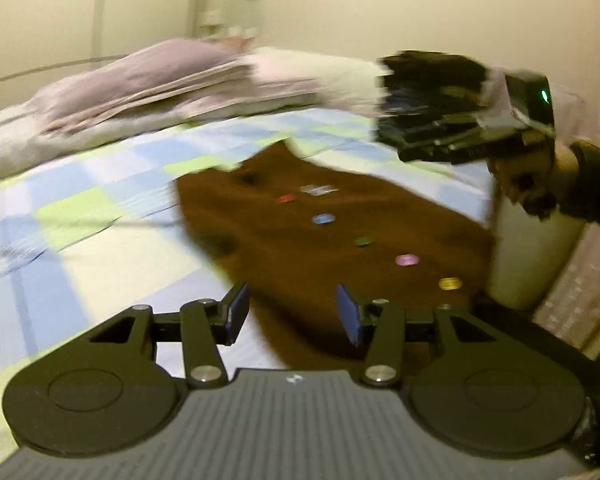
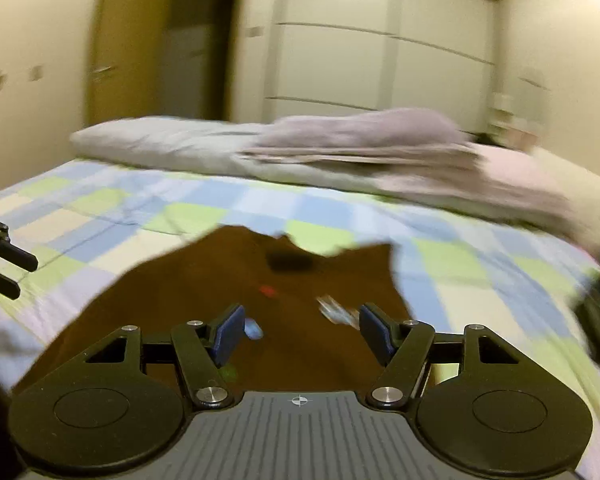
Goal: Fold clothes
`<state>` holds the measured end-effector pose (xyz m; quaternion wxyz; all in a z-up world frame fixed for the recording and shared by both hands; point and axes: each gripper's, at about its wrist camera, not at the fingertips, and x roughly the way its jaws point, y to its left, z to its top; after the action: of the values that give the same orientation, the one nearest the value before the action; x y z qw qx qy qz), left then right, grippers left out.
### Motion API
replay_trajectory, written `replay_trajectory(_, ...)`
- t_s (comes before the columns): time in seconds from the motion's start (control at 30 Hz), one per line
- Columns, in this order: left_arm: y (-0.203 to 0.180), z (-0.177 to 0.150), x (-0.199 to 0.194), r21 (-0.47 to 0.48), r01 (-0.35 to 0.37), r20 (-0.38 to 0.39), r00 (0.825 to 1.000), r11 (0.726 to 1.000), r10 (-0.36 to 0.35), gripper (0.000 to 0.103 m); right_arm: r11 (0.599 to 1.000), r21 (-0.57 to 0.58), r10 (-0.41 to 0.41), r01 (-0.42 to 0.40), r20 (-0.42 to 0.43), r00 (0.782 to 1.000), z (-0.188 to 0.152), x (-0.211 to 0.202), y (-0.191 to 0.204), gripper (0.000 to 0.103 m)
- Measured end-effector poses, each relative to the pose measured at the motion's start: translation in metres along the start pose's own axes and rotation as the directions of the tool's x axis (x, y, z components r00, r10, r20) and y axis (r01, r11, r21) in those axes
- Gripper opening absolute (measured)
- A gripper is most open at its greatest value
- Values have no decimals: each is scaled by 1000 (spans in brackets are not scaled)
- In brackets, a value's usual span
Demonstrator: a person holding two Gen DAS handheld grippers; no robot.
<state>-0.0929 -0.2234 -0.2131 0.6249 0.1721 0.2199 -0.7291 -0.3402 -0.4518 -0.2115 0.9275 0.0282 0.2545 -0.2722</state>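
Observation:
A brown garment [image 1: 320, 236] with small coloured patches lies spread on the checked bedsheet [image 1: 80, 216]; it also shows in the right wrist view [image 2: 204, 280]. My left gripper [image 1: 294, 314] is open and empty, hovering over the garment's near edge. My right gripper [image 2: 302, 330] is open and empty above the garment; its body shows blurred in the left wrist view [image 1: 464, 116], held up at the right. The left gripper's fingers [image 2: 12, 258] show at the left edge of the right wrist view. Both views are motion-blurred.
A folded grey-pink blanket [image 1: 148, 80] lies on a white duvet [image 2: 160, 144] at the far side of the bed. A wardrobe [image 2: 380, 52] and a door [image 2: 108, 48] stand behind. The bed's edge [image 1: 524, 256] is at the right.

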Motion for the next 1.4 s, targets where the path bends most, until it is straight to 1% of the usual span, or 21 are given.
replay_trajectory(0.07, 16, -6, 7, -43, -76, -27, 997, 996, 75, 43, 995, -38, 91, -92, -40, 995, 24, 50, 0, 67)
replay_trajectory(0.17, 34, -12, 27, -102, -150, -78, 987, 983, 142, 43, 975, -57, 208, -216, -123, 970, 53, 136, 1, 67)
replay_trajectory(0.23, 38, -12, 42, -126, -141, -86, 988, 982, 131, 43, 961, -12, 271, -277, -171, 947, 68, 191, 3, 67)
replay_trajectory(0.3, 38, -8, 58, -128, -115, -81, 991, 985, 105, 43, 950, 49, 311, -309, -230, 922, 79, 244, 5, 67)
replay_trajectory(0.33, 39, -7, 65, -127, -99, -77, 993, 987, 89, 43, 948, 72, 317, -309, -263, 911, 80, 268, 6, 67)
replay_trajectory(0.37, 38, -4, 73, -123, -86, -74, 994, 989, 78, 43, 955, 71, 297, -289, -294, 909, 79, 287, 6, 67)
replay_trajectory(0.4, 35, -3, 79, -114, -75, -71, 995, 991, 67, 43, 964, 56, 264, -260, -322, 909, 78, 303, 6, 61)
replay_trajectory(0.43, 33, -1, 85, -104, -64, -67, 996, 993, 57, 43, 967, 53, 252, -249, -341, 906, 76, 314, 3, 18)
replay_trajectory(0.47, 32, 3, 90, -93, -55, -62, 997, 994, 49, 43, 966, 64, 259, -252, -337, 905, 74, 313, -3, 2)
replay_trajectory(0.53, 30, 9, 98, -83, -41, -50, 998, 996, 37, 43, 967, 75, 255, -243, -302, 919, 70, 296, -16, 3)
replay_trajectory(0.6, 31, 16, 105, -75, -36, -43, 999, 997, 33, 43, 982, 48, 190, -184, -259, 947, 62, 267, -32, 3)
replay_trajectory(0.67, 32, 25, 112, -66, -43, -40, 998, 997, 41, 43, 990, 70, 136, -123, -240, 961, 50, 245, -52, 3)
replay_trajectory(0.73, 35, 36, 121, -60, -53, -42, 998, 997, 50, 43, 989, 117, 112, -85, -244, 963, 36, 230, -74, 3)
replay_trajectory(0.8, 37, 48, 133, -59, -62, -46, 997, 996, 60, 43, 986, 156, 96, -56, -265, 959, 21, 221, -90, 3)
replay_trajectory(0.9, 41, 69, 153, -71, -55, -55, 997, 996, 51, 43, 983, 183, 84, -34, -273, 958, 7, 214, -101, 3)
replay_trajectory(1.03, 43, 87, 190, -80, 1, -95, 995, 997, -9, 43, 977, 207, 108, -59, -238, 965, 5, 210, -104, 3)
replay_trajectory(1.1, 41, 93, 209, -48, -26, -110, 994, 999, 21, 43, 976, 203, 125, -79, -225, 966, 7, 212, -101, 3)
replay_trajectory(1.2, 42, 103, 235, 14, -105, -122, 987, 994, 106, 43, 975, 196, 143, -102, -208, 968, 9, 213, -98, 3)
replay_trajectory(1.27, 48, 107, 253, 49, -133, -137, 981, 990, 138, 41, 975, 190, 153, -116, -197, 968, 11, 213, -95, 3)
replay_trajectory(1.3, 51, 108, 262, 65, -132, -145, 979, 989, 141, 40, 975, 187, 158, -122, -191, 969, 12, 213, -94, 3)
replay_trajectory(1.4, 61, 112, 282, 94, -118, -170, 977, 989, 132, 27, 975, 170, 175, -145, -179, 968, 14, 214, -91, 3)
